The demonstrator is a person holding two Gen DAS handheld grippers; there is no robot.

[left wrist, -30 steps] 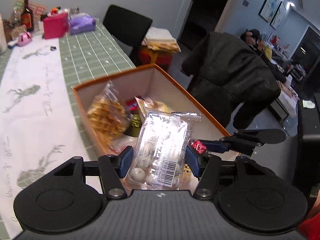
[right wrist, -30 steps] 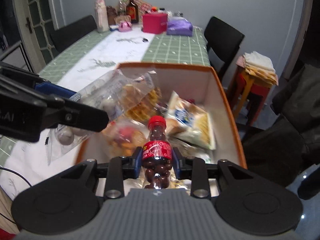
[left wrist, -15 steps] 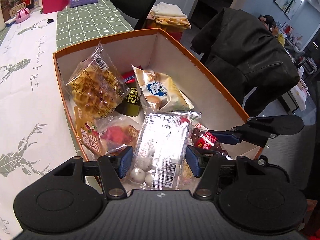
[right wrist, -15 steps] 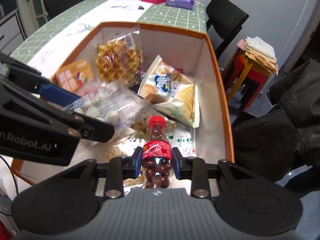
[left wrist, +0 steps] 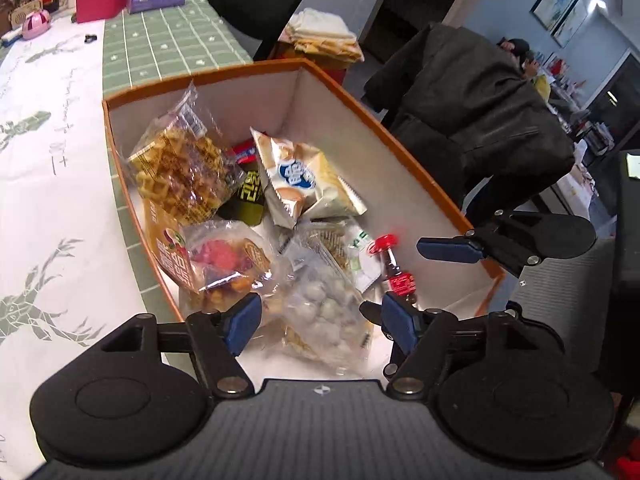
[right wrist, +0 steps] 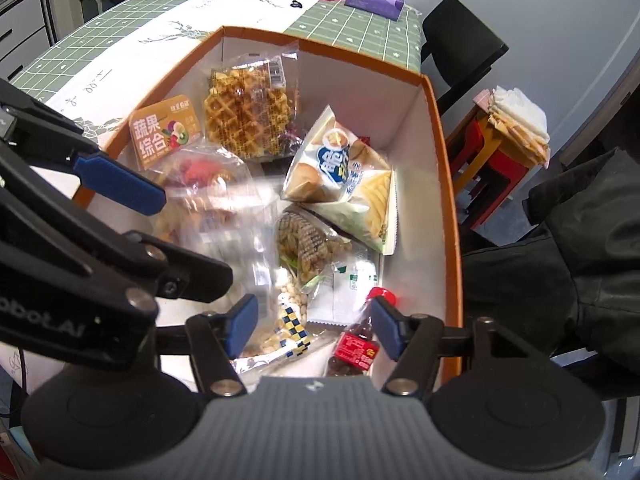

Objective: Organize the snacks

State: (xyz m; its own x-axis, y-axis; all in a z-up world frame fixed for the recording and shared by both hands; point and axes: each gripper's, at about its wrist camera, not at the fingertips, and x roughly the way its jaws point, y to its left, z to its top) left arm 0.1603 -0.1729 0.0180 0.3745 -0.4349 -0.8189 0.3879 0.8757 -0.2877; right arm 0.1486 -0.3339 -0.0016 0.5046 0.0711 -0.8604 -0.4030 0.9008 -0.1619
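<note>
We saw both hand-held grippers, left (left wrist: 320,322) and right (right wrist: 314,326), opening, released over the orange box (left wrist: 400,148) on the counter (left wrist: 48,184); ball packet (left wrist: 324,308) and bottle (right wrist: 354,350) lay inside.

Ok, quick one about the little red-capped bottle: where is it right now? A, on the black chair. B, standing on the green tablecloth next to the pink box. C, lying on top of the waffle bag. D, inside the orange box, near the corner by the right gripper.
D: the red-capped bottle lies inside the orange box, low in the corner beside the right gripper, whose jaws are opening and no longer pinch it.
</note>
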